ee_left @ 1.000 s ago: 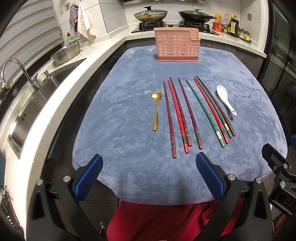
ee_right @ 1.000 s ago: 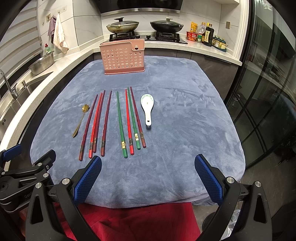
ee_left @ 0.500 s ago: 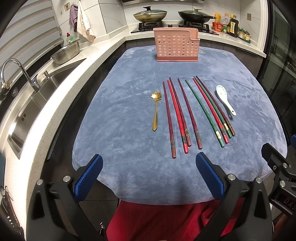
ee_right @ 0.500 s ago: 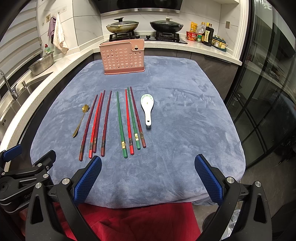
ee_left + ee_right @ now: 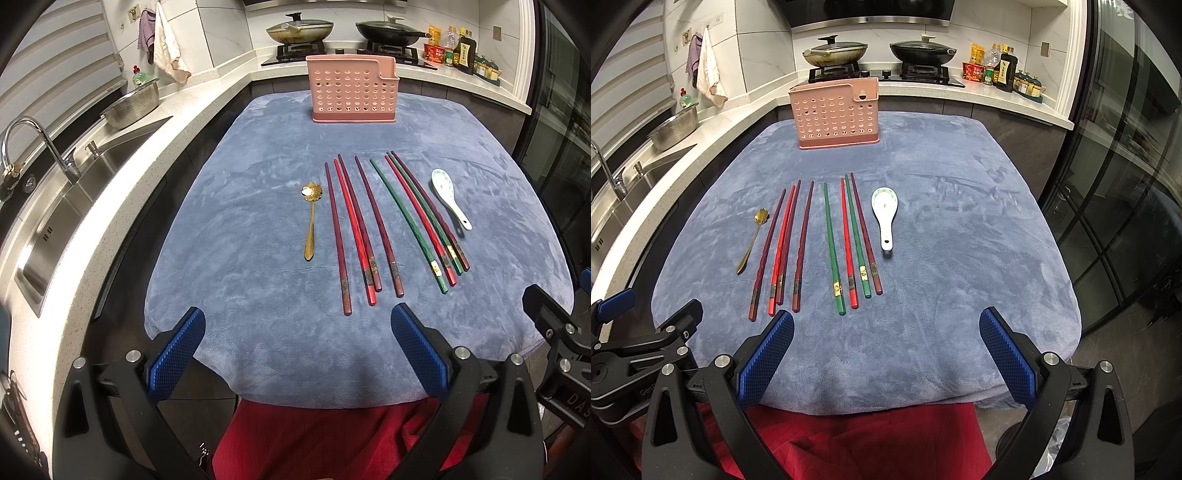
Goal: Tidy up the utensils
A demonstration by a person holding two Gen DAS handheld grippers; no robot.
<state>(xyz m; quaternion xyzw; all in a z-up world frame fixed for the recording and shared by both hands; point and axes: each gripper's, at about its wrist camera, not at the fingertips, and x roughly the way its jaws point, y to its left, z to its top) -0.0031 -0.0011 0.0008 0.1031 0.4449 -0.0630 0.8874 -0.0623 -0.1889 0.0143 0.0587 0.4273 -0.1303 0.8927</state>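
Observation:
Several red, maroon and green chopsticks (image 5: 369,229) (image 5: 827,243) lie side by side on a blue-grey cloth (image 5: 258,258) (image 5: 960,258). Left of them rests a gold spoon (image 5: 311,218) (image 5: 753,238); right of them, a white ceramic spoon (image 5: 448,197) (image 5: 885,214). A pink perforated utensil holder (image 5: 352,94) (image 5: 836,114) stands upright at the cloth's far end. My left gripper (image 5: 297,356) hangs open over the near cloth edge. My right gripper (image 5: 886,356) is open too, just short of the chopstick ends. Neither holds anything.
A steel sink (image 5: 55,218) with a tap (image 5: 33,144) and a colander (image 5: 135,107) lines the counter on the left. Two lidded pans (image 5: 836,53) sit on the hob behind the holder, bottles (image 5: 1003,70) beside them. Glass doors (image 5: 1126,221) stand right. A red garment (image 5: 849,439) is below.

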